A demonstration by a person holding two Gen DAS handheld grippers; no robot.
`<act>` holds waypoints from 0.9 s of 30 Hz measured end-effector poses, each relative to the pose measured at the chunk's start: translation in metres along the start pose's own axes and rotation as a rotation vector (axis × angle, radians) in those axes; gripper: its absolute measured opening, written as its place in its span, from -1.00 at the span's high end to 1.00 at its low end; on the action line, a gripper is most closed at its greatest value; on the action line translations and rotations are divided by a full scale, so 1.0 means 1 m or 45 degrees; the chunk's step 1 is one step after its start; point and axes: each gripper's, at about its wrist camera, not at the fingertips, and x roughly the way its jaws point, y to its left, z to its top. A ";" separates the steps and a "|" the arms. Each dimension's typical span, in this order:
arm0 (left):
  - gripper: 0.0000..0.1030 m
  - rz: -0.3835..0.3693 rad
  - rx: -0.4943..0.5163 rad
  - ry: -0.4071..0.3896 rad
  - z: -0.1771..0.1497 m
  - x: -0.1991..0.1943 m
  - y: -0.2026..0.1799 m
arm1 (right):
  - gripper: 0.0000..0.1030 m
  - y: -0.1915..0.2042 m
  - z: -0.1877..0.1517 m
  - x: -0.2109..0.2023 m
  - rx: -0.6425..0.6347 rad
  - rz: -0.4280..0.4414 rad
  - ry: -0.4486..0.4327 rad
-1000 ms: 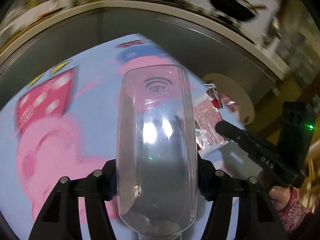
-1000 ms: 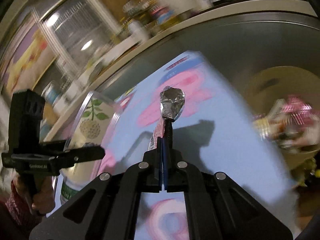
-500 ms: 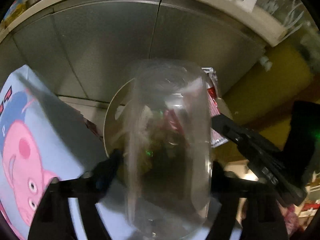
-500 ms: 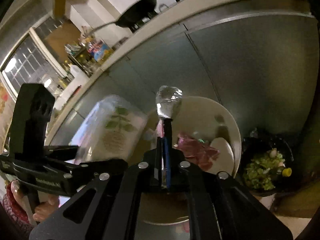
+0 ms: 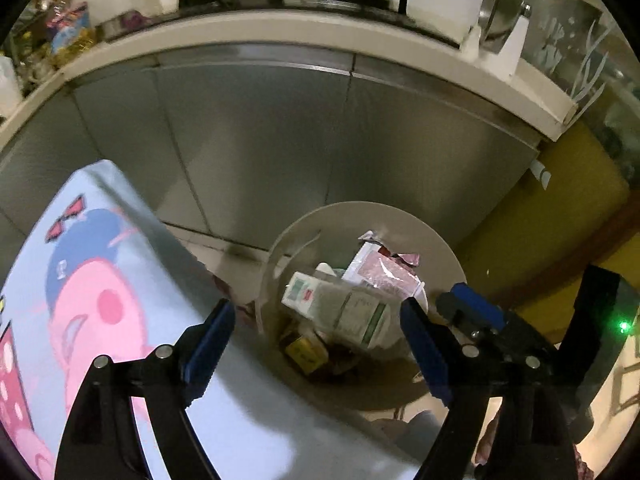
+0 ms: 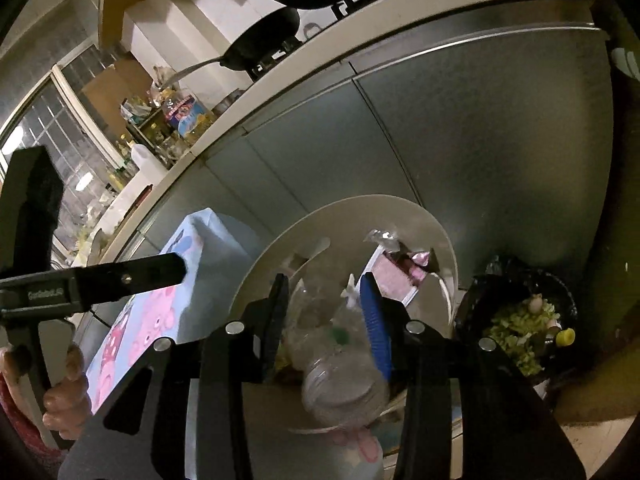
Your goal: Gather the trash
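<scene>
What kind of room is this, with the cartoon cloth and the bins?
Most likely a home kitchen. Dark pans sit on a stove atop a counter with grey cabinet doors below, and a beige trash bin holds food wrappers.

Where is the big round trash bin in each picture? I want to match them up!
Left wrist view: the trash bin sits right of centre, low down, seen between the left tool's fingers.
Right wrist view: the trash bin sits in the middle, low down, behind the right tool.
Shared landmark: the cartoon pig tablecloth, left of the bin in both.
</scene>
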 end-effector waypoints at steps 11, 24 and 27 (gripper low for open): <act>-0.63 0.239 -0.035 -0.169 -0.071 -0.074 0.022 | 0.27 0.044 -0.026 -0.047 -0.007 0.041 -0.035; -0.71 0.273 -0.088 -0.325 -0.133 -0.145 0.041 | 0.09 0.108 -0.074 -0.109 -0.054 0.045 -0.054; -0.75 0.267 -0.107 -0.357 -0.142 -0.156 0.045 | 0.02 0.117 -0.081 -0.117 -0.075 0.033 -0.050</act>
